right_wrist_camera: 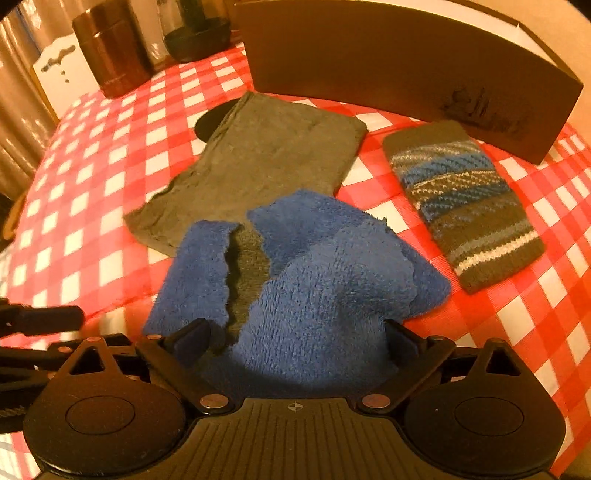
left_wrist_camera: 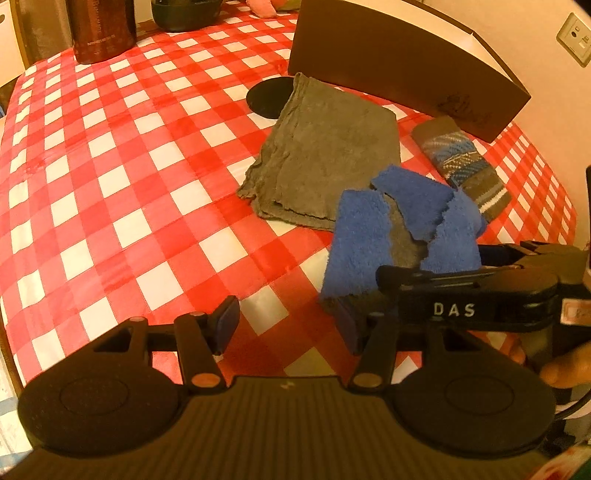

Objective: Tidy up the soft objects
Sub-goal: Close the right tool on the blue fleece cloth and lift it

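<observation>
A crumpled blue fluffy cloth (right_wrist_camera: pixel 314 280) with a grey underside lies on the red-and-white checked tablecloth (left_wrist_camera: pixel 122 177). It bulges up between the fingers of my right gripper (right_wrist_camera: pixel 297 339), which stands wide open around it. One of those fingers (left_wrist_camera: pixel 424 284) reaches in from the right beside the blue cloth (left_wrist_camera: pixel 354 243) in the left wrist view. My left gripper (left_wrist_camera: pixel 288 325) is open just left of the cloth, with only tablecloth between its pads. A folded grey cloth (right_wrist_camera: pixel 266 158) lies behind. A striped knitted piece (right_wrist_camera: pixel 465 206) lies to the right.
A brown cardboard box (right_wrist_camera: pixel 388 55) stands at the back right, close behind the cloths. A dark round mat (left_wrist_camera: pixel 269 96) pokes out from under the grey cloth. A brown canister (left_wrist_camera: pixel 103 29) and a dark bowl (left_wrist_camera: pixel 184 14) stand at the far edge.
</observation>
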The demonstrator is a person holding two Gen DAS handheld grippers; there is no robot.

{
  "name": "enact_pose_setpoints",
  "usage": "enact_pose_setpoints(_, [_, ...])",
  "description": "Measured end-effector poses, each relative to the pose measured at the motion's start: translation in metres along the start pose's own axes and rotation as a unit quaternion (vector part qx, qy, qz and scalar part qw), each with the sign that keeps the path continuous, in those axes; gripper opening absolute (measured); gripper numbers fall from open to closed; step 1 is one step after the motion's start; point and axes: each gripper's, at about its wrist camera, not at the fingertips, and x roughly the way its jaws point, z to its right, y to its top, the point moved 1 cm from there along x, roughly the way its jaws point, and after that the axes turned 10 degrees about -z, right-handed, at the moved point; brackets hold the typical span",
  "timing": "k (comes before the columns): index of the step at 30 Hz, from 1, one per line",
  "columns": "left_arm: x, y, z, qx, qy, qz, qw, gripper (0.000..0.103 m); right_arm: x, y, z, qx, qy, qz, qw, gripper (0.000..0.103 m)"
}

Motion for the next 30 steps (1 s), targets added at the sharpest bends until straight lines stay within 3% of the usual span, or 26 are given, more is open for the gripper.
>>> enact_pose_setpoints(2, [0.001, 0.002, -0.001, 0.002, -0.002, 0.001, 1.0, 0.054, 0.0, -0.002, -0.001, -0.005, -0.004, 0.006, 1.0, 0.094])
enact_pose_setpoints(4, [0.001, 0.003, -0.003, 0.004, -0.008, 0.002, 1.0, 0.054, -0.001, -0.005, -0.003, -0.023, -0.02, 0.015, 0.999, 0.079])
enact_pose_setpoints(6, [0.002, 0.005, -0.005, 0.005, -0.013, 0.002, 0.9999, 0.054, -0.005, -0.006, -0.001, -0.038, -0.021, 0.028, 0.999, 0.046])
enact_pose_setpoints(9, [0.005, 0.008, -0.007, 0.011, -0.022, 0.002, 0.9997, 0.053, -0.007, -0.004, 0.005, -0.036, -0.022, 0.029, 0.999, 0.026])
enact_pose_setpoints(13, [0.006, 0.013, -0.01, 0.023, -0.036, 0.007, 0.9991, 0.052, -0.014, -0.005, 0.016, -0.025, -0.007, 0.028, 0.999, 0.021])
enact_pose_setpoints(20, [0.001, 0.029, -0.01, 0.051, -0.032, 0.013, 0.9981, 0.05, -0.05, -0.005, 0.029, -0.018, -0.006, 0.074, 0.997, 0.02])
enact_pose_setpoints(30, [0.007, 0.055, 0.043, 0.074, -0.047, 0.022, 0.9959, 0.05, -0.097, 0.004, 0.075, 0.007, 0.004, 0.124, 0.992, 0.02])
